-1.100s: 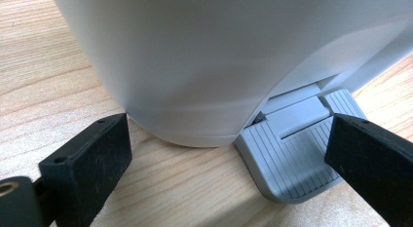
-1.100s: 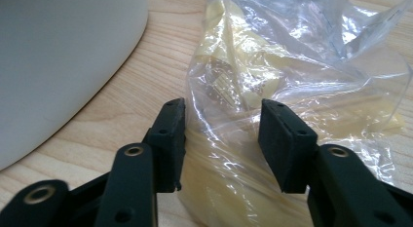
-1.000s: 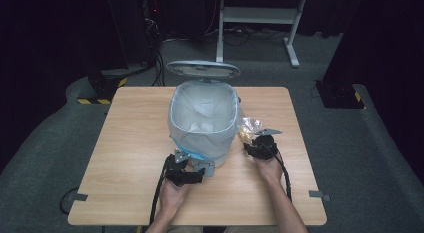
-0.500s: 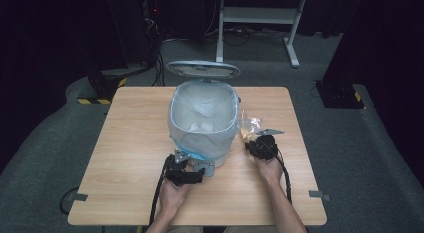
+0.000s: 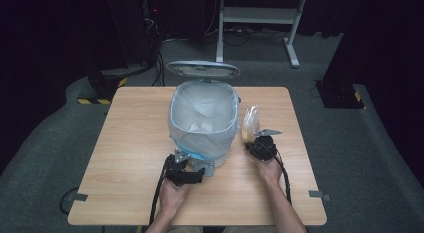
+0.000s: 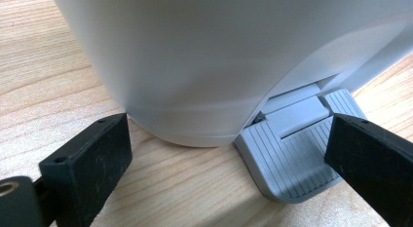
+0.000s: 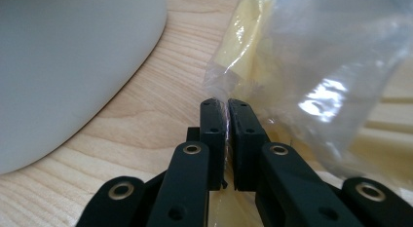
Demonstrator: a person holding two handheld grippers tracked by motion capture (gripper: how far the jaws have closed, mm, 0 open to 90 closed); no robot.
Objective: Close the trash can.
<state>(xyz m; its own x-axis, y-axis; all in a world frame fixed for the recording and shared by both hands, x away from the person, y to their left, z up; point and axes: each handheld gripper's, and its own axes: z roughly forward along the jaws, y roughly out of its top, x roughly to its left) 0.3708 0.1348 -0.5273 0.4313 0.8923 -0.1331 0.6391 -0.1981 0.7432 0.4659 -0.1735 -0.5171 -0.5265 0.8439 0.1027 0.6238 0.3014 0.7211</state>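
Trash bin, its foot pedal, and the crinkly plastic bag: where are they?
trash bin [image 5: 202, 138], high view, front wall.
foot pedal [image 6: 287, 163], left gripper view, ribbed top.
plastic bag [image 7: 321, 66], right gripper view, clear film.

Light wood table [image 5: 130, 143]. Pedal bin [image 5: 202, 124] stands mid-table, slightly toward the far edge, lid up, grey pedal [image 6: 292, 159] flat on the wood at its near side. Clear plastic bag [image 5: 251, 123] lies just right of bin.
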